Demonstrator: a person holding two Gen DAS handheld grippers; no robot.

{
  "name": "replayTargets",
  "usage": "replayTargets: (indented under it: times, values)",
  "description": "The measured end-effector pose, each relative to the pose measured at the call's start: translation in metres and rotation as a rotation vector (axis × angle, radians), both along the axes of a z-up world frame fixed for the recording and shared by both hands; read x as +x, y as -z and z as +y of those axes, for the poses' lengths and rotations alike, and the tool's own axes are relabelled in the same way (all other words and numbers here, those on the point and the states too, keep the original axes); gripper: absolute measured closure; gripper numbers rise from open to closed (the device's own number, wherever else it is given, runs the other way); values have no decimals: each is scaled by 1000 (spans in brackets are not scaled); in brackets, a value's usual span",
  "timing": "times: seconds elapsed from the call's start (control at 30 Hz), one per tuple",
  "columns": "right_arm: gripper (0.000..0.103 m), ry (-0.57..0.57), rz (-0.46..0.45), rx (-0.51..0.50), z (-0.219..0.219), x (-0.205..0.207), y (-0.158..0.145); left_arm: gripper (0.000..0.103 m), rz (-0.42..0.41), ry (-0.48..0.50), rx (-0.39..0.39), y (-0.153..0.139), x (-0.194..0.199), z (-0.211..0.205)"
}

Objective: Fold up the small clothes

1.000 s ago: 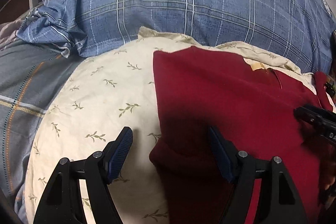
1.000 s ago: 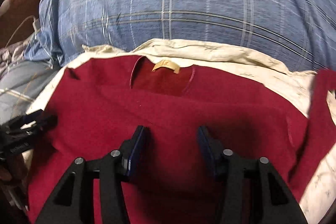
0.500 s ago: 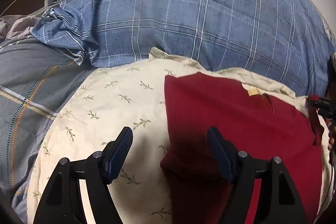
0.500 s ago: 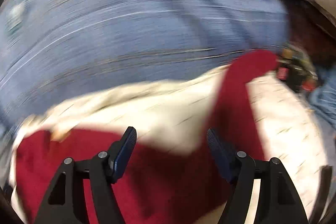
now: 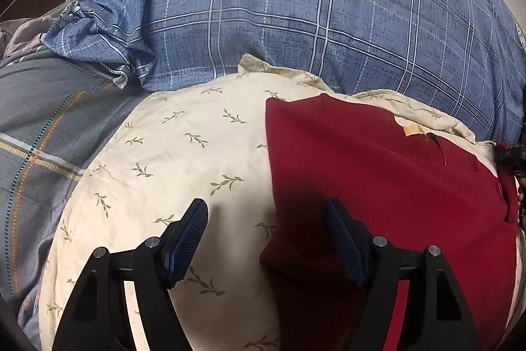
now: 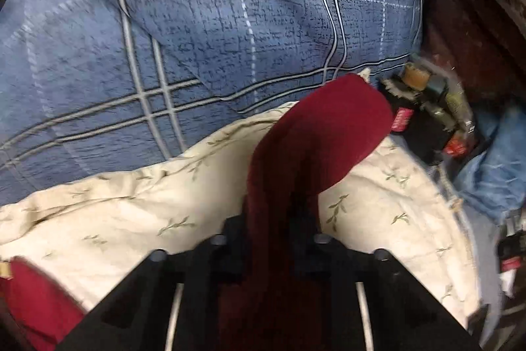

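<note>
My left claw [image 5: 268,239] is wide open, holding nothing, over the shirt's [image 5: 378,186] left edge. The red shirt lies flat on the cream cloth [image 5: 171,160], neck toward the blue pillow [image 5: 279,15]. Only my right view shows the sleeve [image 6: 315,134]: it runs up toward the pillow, and my right claw [image 6: 269,236] is clenched on it.

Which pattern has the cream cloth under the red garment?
Small olive leaf sprigs on the cream cloth, clearest in the left wrist view.
</note>
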State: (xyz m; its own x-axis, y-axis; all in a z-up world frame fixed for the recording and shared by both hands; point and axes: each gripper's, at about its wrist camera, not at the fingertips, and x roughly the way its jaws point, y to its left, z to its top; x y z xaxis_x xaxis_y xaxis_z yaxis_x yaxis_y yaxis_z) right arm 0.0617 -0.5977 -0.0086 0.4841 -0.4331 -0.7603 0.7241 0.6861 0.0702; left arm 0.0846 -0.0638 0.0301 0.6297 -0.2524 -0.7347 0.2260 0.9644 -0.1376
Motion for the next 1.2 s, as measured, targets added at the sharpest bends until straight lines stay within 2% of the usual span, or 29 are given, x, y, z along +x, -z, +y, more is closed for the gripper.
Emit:
replayTargets:
  times: [0.07, 0.17, 0.23, 0.33, 0.4, 0.43, 0.47, 0.53, 0.57, 0.63, 0.73, 0.8, 0.9, 0.97, 1.1, 1.2]
  values:
    - [94, -52, -93, 59, 8, -15, -14, 30, -7, -2, -7, -2, -1, 2]
    - [94, -200, -249, 111, 46, -28, -54, 30, -16, -12, -24, -5, -3, 6]
    - [94, -350, -333, 117, 88, -40, -89, 30, -18, -18, -36, -6, -5, 9]
    - [94, -575, -427, 159, 143, -51, -118, 30, -18, -23, -58, -7, -8, 12]
    - [94, -757, -443, 206, 191, -51, -121, 30, -25, -24, -76, -9, -10, 14]
    - [94, -804, -434, 218, 209, -50, -117, 30, -33, -28, -85, -11, -12, 16]
    - [90, -868, -403, 226, 233, -45, -106, 30, -40, -31, -92, -12, -13, 18]
    - [87, -918, -320, 190, 265, -36, -78, 30, -53, -36, -112, -13, -17, 22]
    - [74, -933, -274, 183, 272, -32, -64, 30, -53, -34, -117, -13, -19, 23]
    - [61, -925, -183, 219, 285, -26, -33, 30, -50, -22, -135, -14, -21, 25]
    - [61, -890, -175, 272, 284, -39, -15, 30, -60, -10, -165, -17, -22, 28]
    - [61, -875, -207, 287, 271, -56, -12, 29, -56, 16, -191, -19, -23, 28]
    - [46, -847, -258, 280, 258, -75, -19, 28, -52, 63, -218, -22, -23, 22]
    - [40, -822, -267, 273, 253, -87, -24, 28, -51, 75, -209, -26, -19, 15]
    - [40, -770, -279, 281, 232, -99, -28, 27, -6, 92, -204, -25, -2, -4]
    - [38, -736, -302, 301, 216, -109, -27, 29, 28, 125, -165, -22, 13, -28]
